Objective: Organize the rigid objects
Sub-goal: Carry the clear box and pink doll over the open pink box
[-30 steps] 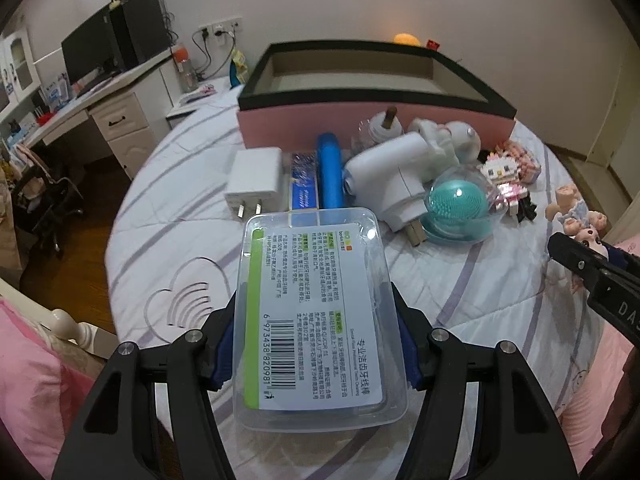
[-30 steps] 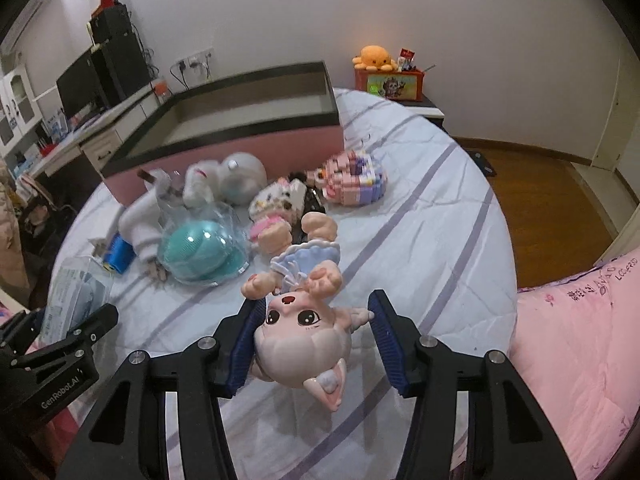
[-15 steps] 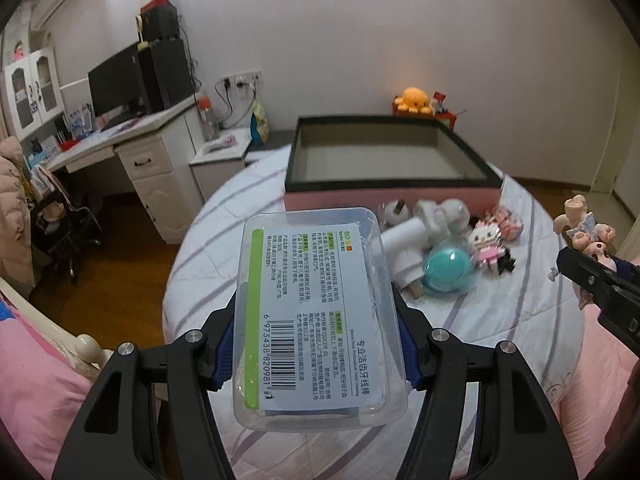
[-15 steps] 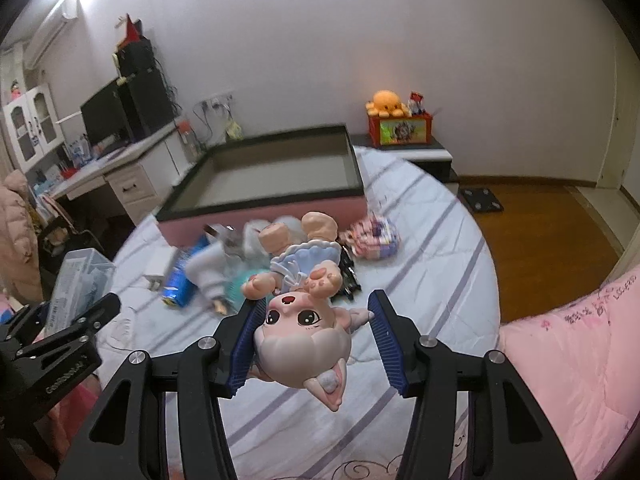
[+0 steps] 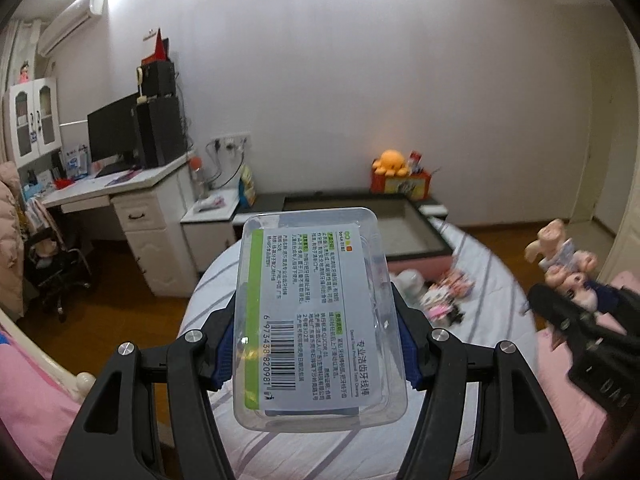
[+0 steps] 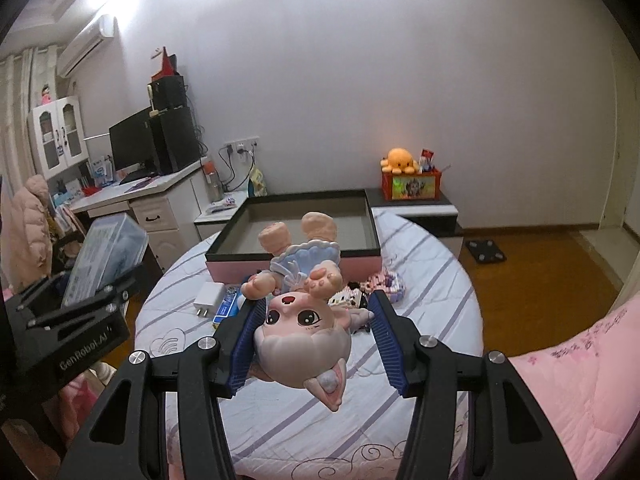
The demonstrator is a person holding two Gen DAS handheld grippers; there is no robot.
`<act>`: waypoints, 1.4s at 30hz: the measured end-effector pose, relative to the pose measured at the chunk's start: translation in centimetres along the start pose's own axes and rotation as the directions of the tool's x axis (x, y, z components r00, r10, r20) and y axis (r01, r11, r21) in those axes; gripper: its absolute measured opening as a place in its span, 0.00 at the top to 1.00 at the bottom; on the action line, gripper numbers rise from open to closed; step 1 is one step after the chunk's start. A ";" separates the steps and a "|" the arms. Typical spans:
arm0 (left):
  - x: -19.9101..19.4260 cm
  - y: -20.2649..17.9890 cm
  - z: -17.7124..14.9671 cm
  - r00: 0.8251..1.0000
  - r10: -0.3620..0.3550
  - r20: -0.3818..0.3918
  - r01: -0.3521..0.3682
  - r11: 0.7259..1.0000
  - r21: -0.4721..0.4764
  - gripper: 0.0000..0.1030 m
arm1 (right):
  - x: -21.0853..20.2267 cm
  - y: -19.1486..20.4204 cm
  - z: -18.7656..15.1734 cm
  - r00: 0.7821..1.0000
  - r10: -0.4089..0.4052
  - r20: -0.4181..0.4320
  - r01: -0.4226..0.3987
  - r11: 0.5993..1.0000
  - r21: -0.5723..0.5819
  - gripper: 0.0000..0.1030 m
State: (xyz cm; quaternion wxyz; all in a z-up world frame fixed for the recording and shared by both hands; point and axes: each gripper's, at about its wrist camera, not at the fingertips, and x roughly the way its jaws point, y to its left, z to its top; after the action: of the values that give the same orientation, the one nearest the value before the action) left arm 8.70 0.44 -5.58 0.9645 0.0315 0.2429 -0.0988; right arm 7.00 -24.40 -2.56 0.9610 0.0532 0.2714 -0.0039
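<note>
A: Left wrist view: the left gripper (image 5: 316, 344) has its fingers (image 5: 224, 346) clamped on the long sides of the clear plastic box (image 5: 316, 316), whose long axis runs straight out ahead of the fingers. Beyond its far end and lower lies the open tray (image 5: 416, 234), dark-rimmed, on the striped bed (image 5: 492, 304).

B: And the right gripper (image 6: 316, 332)?

A: In the right wrist view its fingers (image 6: 386, 332) grip the doll (image 6: 304, 320) by the head, upside down, feet pointing forward. The tray (image 6: 296, 250) sits directly ahead of them and below.

B: Which hand looks nearer?

A: Hard to tell; both hang above the bed's near side, the left gripper (image 6: 76, 316) off to the right fingers' left.

B: Anything in the way?

A: A white charger (image 6: 208, 298), a blue tube (image 6: 226, 308) and block toys (image 6: 384, 286) lie under the doll, before the tray's near wall. Both loads probably pass over them.
</note>
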 end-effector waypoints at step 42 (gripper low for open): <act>28.8 -1.6 7.3 0.938 0.035 -0.346 -0.013 0.998 0.064 0.37 | 27.6 -4.2 8.1 0.958 -0.026 -0.285 0.037 0.999 0.035 0.47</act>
State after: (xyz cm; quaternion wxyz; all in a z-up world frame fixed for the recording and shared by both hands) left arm 36.64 -6.94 -12.86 0.9063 0.0804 0.4055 -0.0872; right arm 34.66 -28.86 -10.50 0.9106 0.0682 0.4072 -0.0170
